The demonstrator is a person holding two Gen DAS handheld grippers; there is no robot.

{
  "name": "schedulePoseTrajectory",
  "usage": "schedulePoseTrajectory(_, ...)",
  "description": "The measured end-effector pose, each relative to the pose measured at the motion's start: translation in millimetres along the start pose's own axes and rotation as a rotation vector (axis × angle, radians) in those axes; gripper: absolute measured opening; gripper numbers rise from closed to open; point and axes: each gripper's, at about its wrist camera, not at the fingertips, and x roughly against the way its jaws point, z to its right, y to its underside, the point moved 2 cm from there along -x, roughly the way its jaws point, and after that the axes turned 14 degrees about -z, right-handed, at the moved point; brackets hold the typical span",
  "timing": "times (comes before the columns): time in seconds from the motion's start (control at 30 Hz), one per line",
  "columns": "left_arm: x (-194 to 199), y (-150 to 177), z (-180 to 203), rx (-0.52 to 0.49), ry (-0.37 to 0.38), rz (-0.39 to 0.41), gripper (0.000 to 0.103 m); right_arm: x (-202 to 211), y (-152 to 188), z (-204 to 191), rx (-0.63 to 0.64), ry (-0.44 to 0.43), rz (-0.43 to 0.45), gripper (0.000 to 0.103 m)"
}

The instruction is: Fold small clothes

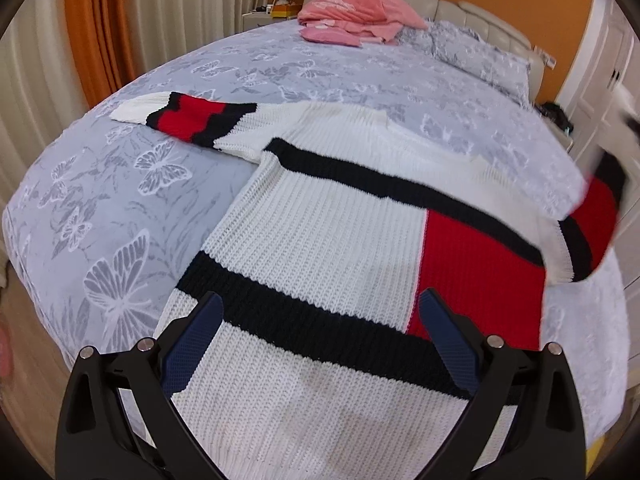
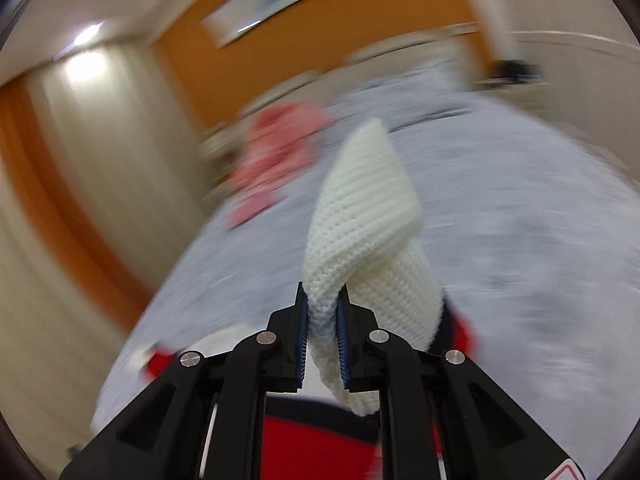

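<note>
A white knit sweater with black stripes and a red block lies spread on the bed. Its left sleeve stretches flat toward the left. The right sleeve is lifted off the bed at the right edge of the left wrist view. My left gripper hangs open above the sweater's lower body, nothing between its blue pads. My right gripper is shut on the white cuff of the right sleeve, which sticks up past the pads. The right wrist view is heavily blurred.
The bed has a grey butterfly-print cover. A heap of pink clothes sits near the headboard, blurred as pink clothes in the right wrist view. Grey pillows lie at the back right. Orange and white curtains hang at left.
</note>
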Motion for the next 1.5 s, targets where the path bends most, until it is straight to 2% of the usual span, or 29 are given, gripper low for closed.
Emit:
schedulePoseTrajectory(0.07,4,-2,-8,0.02,0.026,0.003,0.096,-64,9,-53,0.064,-0.035,-0.081,0.013)
schedulePoseTrajectory(0.13,6,-5,-17,0.038,0.051,0.002,0.096,-120,25,-85,0.094,-0.047,-0.158,0.016)
schedulePoseTrajectory(0.23,7,-13,-31,0.06,0.088,-0.003,0.097,-213,73,-117,0.123,0.031,-0.329,0.02)
schedulePoseTrajectory(0.27,6,-18,-36,0.065,0.106,-0.007,0.097,-220,82,-116,0.123,0.051,-0.352,0.02)
schedulePoseTrajectory(0.33,4,-26,-43,0.071,0.131,-0.009,0.098,-206,95,-104,0.088,0.04,-0.319,0.02)
schedulePoseTrajectory(0.37,1,-34,-47,0.081,0.165,-0.012,0.098,-178,102,-86,0.045,0.051,-0.262,0.028)
schedulePoseTrajectory(0.4,-4,-41,-48,0.092,0.196,-0.019,0.098,-158,110,-74,0.02,0.091,-0.214,0.048)
schedulePoseTrajectory(0.47,-23,-60,-47,0.128,0.261,-0.048,0.098,-111,123,-39,-0.005,0.236,-0.109,0.068)
schedulePoseTrajectory(0.5,-34,-69,-43,0.141,0.278,-0.062,0.098,-92,134,-19,-0.003,0.335,-0.085,0.068)
schedulePoseTrajectory(0.57,-70,-92,-30,0.151,0.273,-0.104,0.098,-85,152,20,0.0,0.478,-0.143,0.068)
schedulePoseTrajectory(0.63,-104,-108,-17,0.149,0.235,-0.156,0.098,-94,167,52,-0.007,0.527,-0.231,0.068)
schedulePoseTrajectory(0.67,-124,-116,-10,0.151,0.215,-0.186,0.094,-102,172,63,-0.001,0.532,-0.263,0.068)
schedulePoseTrajectory(0.73,-146,-129,3,0.119,0.245,-0.193,0.073,-122,173,79,0.004,0.524,-0.301,0.068)
schedulePoseTrajectory(0.77,-151,-133,7,0.097,0.25,-0.202,0.049,-131,170,82,0.008,0.518,-0.314,0.066)
schedulePoseTrajectory(0.83,-154,-144,15,0.064,0.236,-0.19,0.032,-143,164,82,0.008,0.504,-0.326,0.033)
schedulePoseTrajectory(0.87,-151,-152,18,0.033,0.227,-0.164,0.017,-145,156,87,-0.021,0.503,-0.316,0.013)
schedulePoseTrajectory(0.9,-147,-159,19,0.01,0.224,-0.142,0.008,-139,151,89,-0.067,0.468,-0.28,0.011)
schedulePoseTrajectory(0.97,-137,-174,16,-0.005,0.211,-0.089,0.007,-113,140,95,-0.149,0.44,-0.182,0.01)
schedulePoseTrajectory(1.03,-133,-187,11,-0.009,0.157,-0.041,0.007,-95,146,109,-0.188,0.454,-0.148,0.01)
schedulePoseTrajectory(1.07,-136,-191,8,-0.004,0.139,-0.039,0.007,-97,157,123,-0.215,0.448,-0.178,0.01)
schedulePoseTrajectory(1.13,-154,-197,-1,0.014,0.106,-0.064,0.007,-115,180,137,-0.192,0.451,-0.293,0.01)
schedulePoseTrajectory(1.17,-168,-198,-6,0.019,0.086,-0.097,0.007,-106,185,129,-0.131,0.458,-0.249,0.012)
schedulePoseTrajectory(1.23,-172,-195,-12,0.017,0.107,-0.089,0.007,-94,181,120,-0.106,0.467,-0.28,0.016)
schedulePoseTrajectory(1.3,-157,-195,-17,0.048,0.157,-0.099,0.01,-63,169,110,-0.094,0.441,-0.223,0.02)
schedulePoseTrajectory(1.33,-147,-191,-21,0.074,0.213,-0.098,0.016,-51,162,109,-0.078,0.43,-0.189,0.024)
schedulePoseTrajectory(1.37,-135,-185,-24,0.089,0.285,-0.104,0.033,-44,144,106,-0.045,0.438,-0.167,0.035)
schedulePoseTrajectory(1.4,-124,-176,-24,0.1,0.334,-0.106,0.056,-45,133,104,-0.018,0.444,-0.169,0.041)
schedulePoseTrajectory(1.47,-118,-162,-22,0.148,0.361,-0.109,0.083,-70,94,101,0.077,0.456,-0.183,0.046)
schedulePoseTrajectory(1.5,-119,-156,-20,0.178,0.366,-0.126,0.088,-87,79,99,0.107,0.465,-0.197,0.055)
